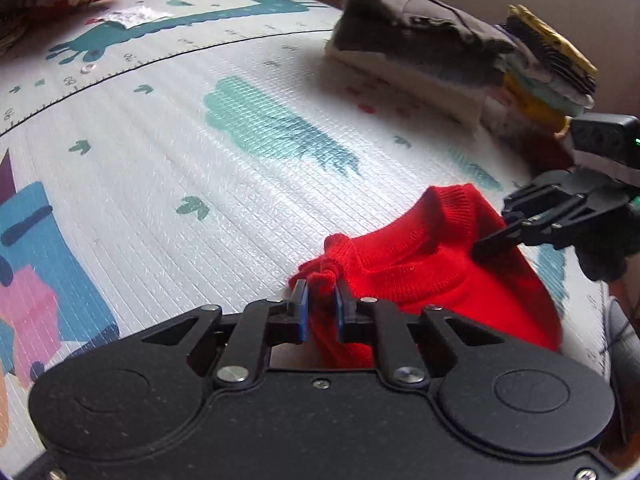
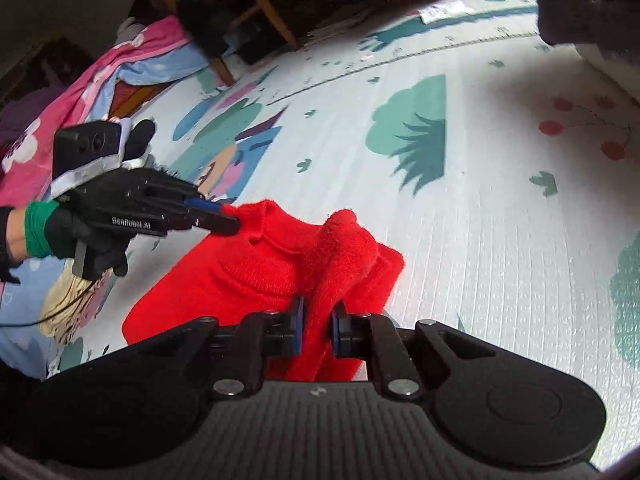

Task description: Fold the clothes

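Note:
A red knit sweater [image 1: 416,264] hangs between my two grippers above the play mat, neck opening up. My left gripper [image 1: 322,300] is shut on a bunched fold at one shoulder. My right gripper [image 2: 317,322] is shut on the other shoulder of the sweater [image 2: 256,276]. In the left wrist view the right gripper [image 1: 486,246] shows at the right, pinching the sweater. In the right wrist view the left gripper [image 2: 224,216] shows at the left, pinching it. The sweater's lower part is hidden behind the gripper bodies.
A patterned play mat [image 1: 200,140] covers the floor. A stack of folded clothes [image 1: 460,60] sits at the far right of the mat. Pink and blue bedding [image 2: 80,92] and wooden chair legs [image 2: 260,12] stand beyond the mat's left edge.

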`<state>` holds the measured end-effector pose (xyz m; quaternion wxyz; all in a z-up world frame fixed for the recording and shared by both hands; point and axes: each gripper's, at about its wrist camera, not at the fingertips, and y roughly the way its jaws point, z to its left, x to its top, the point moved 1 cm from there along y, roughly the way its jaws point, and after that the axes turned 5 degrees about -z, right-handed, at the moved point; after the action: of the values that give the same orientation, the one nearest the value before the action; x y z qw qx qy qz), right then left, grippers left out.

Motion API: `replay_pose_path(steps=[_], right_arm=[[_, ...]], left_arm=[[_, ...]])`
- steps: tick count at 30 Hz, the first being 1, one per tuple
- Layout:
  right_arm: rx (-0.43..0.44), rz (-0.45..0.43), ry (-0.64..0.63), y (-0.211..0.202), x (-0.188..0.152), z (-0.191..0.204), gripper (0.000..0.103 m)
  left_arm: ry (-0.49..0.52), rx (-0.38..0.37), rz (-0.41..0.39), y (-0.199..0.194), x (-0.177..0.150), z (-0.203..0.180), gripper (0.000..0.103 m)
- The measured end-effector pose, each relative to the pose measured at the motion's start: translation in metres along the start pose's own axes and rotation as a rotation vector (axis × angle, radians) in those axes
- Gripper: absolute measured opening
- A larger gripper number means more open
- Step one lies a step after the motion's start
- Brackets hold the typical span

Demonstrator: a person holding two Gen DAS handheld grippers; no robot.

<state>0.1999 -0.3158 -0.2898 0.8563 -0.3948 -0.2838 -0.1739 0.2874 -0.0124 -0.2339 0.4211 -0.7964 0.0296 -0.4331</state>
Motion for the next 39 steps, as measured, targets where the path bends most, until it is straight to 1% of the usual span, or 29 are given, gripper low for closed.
replay_pose_path(steps=[1,2,3,4,6,7,8,9,10,12,13,14,15,16,17,18,20,22,24,26,28,29,31,33,34,35,37,38,39], right_arm=[[-0.011,-0.003,0.01,-0.001,-0.001,0.0,0.021],[-0.022,-0.006,0.02,-0.001,-0.001,-0.001,0.029],[-0.037,-0.028,0.021,-0.009,-0.003,0.0,0.036],[-0.054,-0.055,0.02,-0.019,-0.004,0.001,0.038],[-0.086,-0.11,0.017,-0.038,-0.006,0.004,0.043],[-0.103,-0.137,0.016,-0.048,-0.007,0.005,0.043],[-0.123,-0.18,-0.023,-0.061,-0.012,0.013,0.045],[-0.127,-0.2,-0.094,-0.069,-0.019,0.024,0.045],[-0.127,-0.213,-0.17,-0.076,-0.025,0.037,0.045],[-0.094,-0.174,-0.329,-0.073,-0.041,0.065,0.045],[-0.071,-0.147,-0.414,-0.068,-0.05,0.079,0.044],[-0.064,-0.119,-0.474,-0.058,-0.058,0.089,0.043],[-0.061,-0.091,-0.529,-0.048,-0.065,0.097,0.044],[-0.058,-0.062,-0.583,-0.037,-0.073,0.106,0.045],[-0.071,-0.034,-0.579,-0.026,-0.077,0.107,0.048],[-0.069,-0.018,-0.539,-0.019,-0.077,0.103,0.053],[-0.06,-0.001,-0.46,-0.01,-0.076,0.094,0.061],[-0.065,0.006,-0.466,-0.011,-0.073,0.096,0.062],[-0.07,0.012,-0.479,-0.013,-0.071,0.1,0.062],[-0.068,-0.028,-0.499,-0.019,-0.069,0.104,0.062],[-0.059,-0.069,-0.529,-0.025,-0.067,0.108,0.062],[-0.057,-0.082,-0.559,-0.024,-0.063,0.11,0.063],[-0.067,-0.096,-0.612,-0.018,-0.053,0.113,0.064],[-0.084,-0.098,-0.608,-0.007,-0.039,0.106,0.065],[-0.102,-0.083,-0.596,0.0,-0.033,0.1,0.067],[-0.128,-0.044,-0.574,0.01,-0.028,0.091,0.071],[-0.132,0.014,-0.471,0.023,-0.019,0.064,0.073],[-0.114,0.018,-0.428,0.026,-0.015,0.052,0.078],[-0.098,0.013,-0.413,0.025,-0.011,0.044,0.078]], left_arm=[[-0.004,0.01,-0.002,0.0,0.0,-0.001,0.018],[0.002,0.033,-0.001,-0.004,0.002,-0.003,0.022],[0.003,0.061,-0.013,-0.012,0.004,-0.004,0.025],[-0.001,0.081,-0.03,-0.021,0.005,-0.005,0.025],[0.039,0.126,-0.07,-0.046,0.004,-0.015,0.025],[0.065,0.108,-0.087,-0.057,0.0,-0.026,0.025],[0.092,0.09,-0.104,-0.067,-0.003,-0.038,0.025],[0.118,0.073,-0.121,-0.078,-0.007,-0.05,0.025],[0.145,0.055,-0.137,-0.089,-0.011,-0.062,0.027],[0.211,0.002,-0.133,-0.087,-0.023,-0.088,0.029],[0.252,-0.024,-0.124,-0.084,-0.029,-0.1,0.033],[0.291,-0.038,-0.097,-0.076,-0.036,-0.108,0.036],[0.313,-0.04,-0.048,-0.065,-0.043,-0.109,0.039],[0.335,-0.041,0.001,-0.054,-0.05,-0.11,0.039],[0.395,-0.025,0.031,-0.043,-0.058,-0.107,0.04],[0.456,-0.01,0.061,-0.033,-0.067,-0.103,0.041],[0.617,-0.041,0.04,-0.025,-0.079,-0.097,0.044],[0.631,-0.059,0.068,-0.023,-0.072,-0.093,0.048],[0.656,-0.072,0.09,-0.023,-0.068,-0.093,0.048],[0.626,-0.067,0.079,-0.031,-0.061,-0.091,0.048],[0.501,-0.056,0.011,-0.044,-0.048,-0.082,0.048],[0.419,-0.052,-0.023,-0.046,-0.041,-0.074,0.048],[0.328,-0.052,-0.056,-0.041,-0.03,-0.064,0.048],[0.32,-0.059,-0.025,-0.021,-0.025,-0.062,0.048],[0.329,-0.057,0.006,-0.008,-0.026,-0.064,0.048],[0.346,-0.035,0.047,0.006,-0.029,-0.066,0.048],[0.391,-0.027,0.035,0.023,-0.035,-0.07,0.05],[0.408,-0.025,0.037,0.026,-0.034,-0.071,0.05],[0.414,-0.021,0.053,0.028,-0.032,-0.073,0.05]])
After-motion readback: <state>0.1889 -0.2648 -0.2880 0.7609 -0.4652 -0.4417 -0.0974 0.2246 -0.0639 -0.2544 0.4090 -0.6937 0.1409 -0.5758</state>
